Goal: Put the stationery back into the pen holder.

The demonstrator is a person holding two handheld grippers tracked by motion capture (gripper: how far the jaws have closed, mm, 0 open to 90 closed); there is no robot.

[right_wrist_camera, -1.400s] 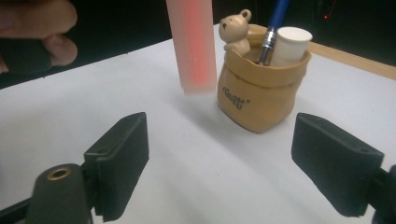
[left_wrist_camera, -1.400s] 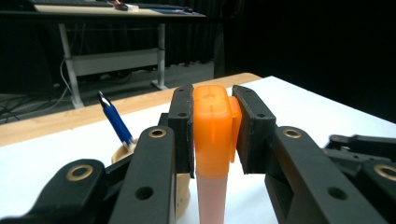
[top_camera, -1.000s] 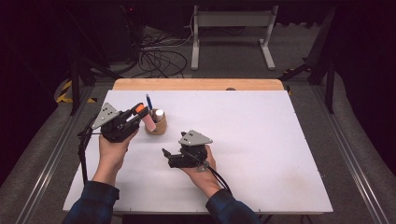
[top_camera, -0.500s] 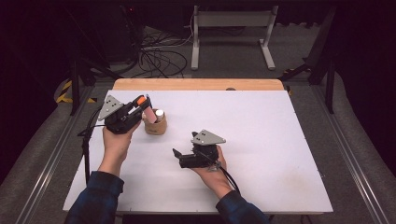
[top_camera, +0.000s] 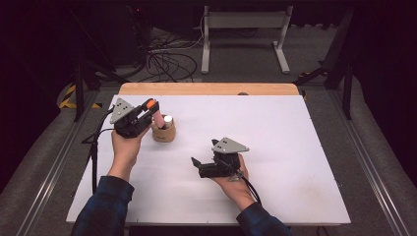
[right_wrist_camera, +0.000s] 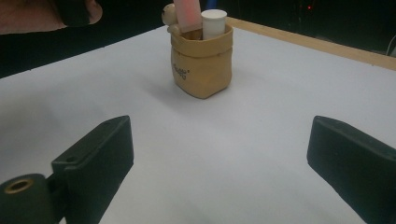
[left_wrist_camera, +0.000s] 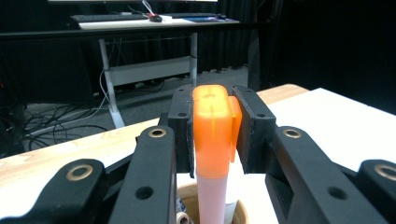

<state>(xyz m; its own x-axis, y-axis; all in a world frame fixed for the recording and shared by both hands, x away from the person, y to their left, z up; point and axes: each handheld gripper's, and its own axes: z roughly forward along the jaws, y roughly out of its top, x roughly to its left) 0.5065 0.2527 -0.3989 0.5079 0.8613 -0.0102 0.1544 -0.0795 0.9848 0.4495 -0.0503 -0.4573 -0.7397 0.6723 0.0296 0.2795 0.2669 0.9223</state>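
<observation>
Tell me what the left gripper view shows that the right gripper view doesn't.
The left gripper view has the left gripper shut on the orange cap of a pink marker, with a desk behind. The right gripper view has the right gripper open over bare white table, the tan cup's printed side, and a white cylinder inside it. Both share the cup and the marker standing in it.

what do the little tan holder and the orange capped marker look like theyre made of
Tan holder: looks like soft kraft paper or washable-paper fabric, matte; its rim is rolled and its walls crease and sag. It could also be thin leather.

Marker: plastic. The orange cap is glossy, slightly see-through, with a moulded clip; the pale pink barrel is smooth. The left gripper clamps its cap.
</observation>
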